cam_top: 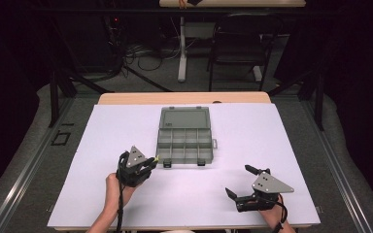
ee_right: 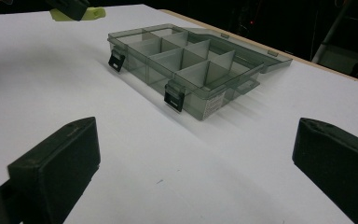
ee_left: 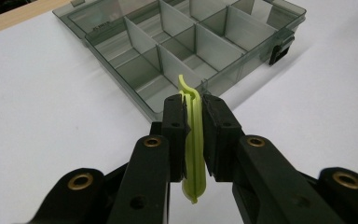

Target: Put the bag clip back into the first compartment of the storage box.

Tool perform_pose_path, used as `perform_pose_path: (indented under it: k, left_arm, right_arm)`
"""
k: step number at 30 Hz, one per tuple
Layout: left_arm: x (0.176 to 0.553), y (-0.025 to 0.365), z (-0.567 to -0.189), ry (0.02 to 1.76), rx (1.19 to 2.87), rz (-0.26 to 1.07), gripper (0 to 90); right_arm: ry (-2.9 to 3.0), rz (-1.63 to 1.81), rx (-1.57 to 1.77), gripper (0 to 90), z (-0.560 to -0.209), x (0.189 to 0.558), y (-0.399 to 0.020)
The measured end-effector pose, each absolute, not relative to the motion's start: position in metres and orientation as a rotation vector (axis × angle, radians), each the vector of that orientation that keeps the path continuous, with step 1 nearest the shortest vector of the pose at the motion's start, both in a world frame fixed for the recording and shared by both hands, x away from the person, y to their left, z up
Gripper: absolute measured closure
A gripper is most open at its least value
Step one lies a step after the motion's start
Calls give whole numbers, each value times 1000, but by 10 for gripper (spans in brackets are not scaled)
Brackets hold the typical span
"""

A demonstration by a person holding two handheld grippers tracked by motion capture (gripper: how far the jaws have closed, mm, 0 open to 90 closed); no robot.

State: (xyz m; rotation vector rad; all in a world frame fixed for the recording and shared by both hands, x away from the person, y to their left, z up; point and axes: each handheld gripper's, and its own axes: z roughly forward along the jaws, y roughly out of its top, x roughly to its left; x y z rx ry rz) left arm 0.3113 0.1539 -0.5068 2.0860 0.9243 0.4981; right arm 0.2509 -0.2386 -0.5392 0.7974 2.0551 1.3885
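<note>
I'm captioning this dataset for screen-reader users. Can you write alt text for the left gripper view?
The left hand-held gripper is shut on a thin yellow-green plastic piece, held upright between its black jaws above a white table. Just beyond sits an open grey translucent organizer box with empty divided compartments and a black latch on its front edge.

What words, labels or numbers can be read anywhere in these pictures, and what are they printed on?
No text can be read here.
Pale sticker on the end wall of the grey compartment box: there is print on it, too small and blurred to read.
Faint raised marking on the box's open lid, near the hinge: illegible.
Green plastic piece held in the left gripper: no marking visible.
</note>
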Motion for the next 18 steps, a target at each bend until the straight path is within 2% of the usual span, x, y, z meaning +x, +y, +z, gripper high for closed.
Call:
perform_pose_path:
  k: [18]
  left_arm:
    - [328,152,-495,903,2064,537,801]
  right_arm:
    - [2062,1392,799,3,-540,252,-237]
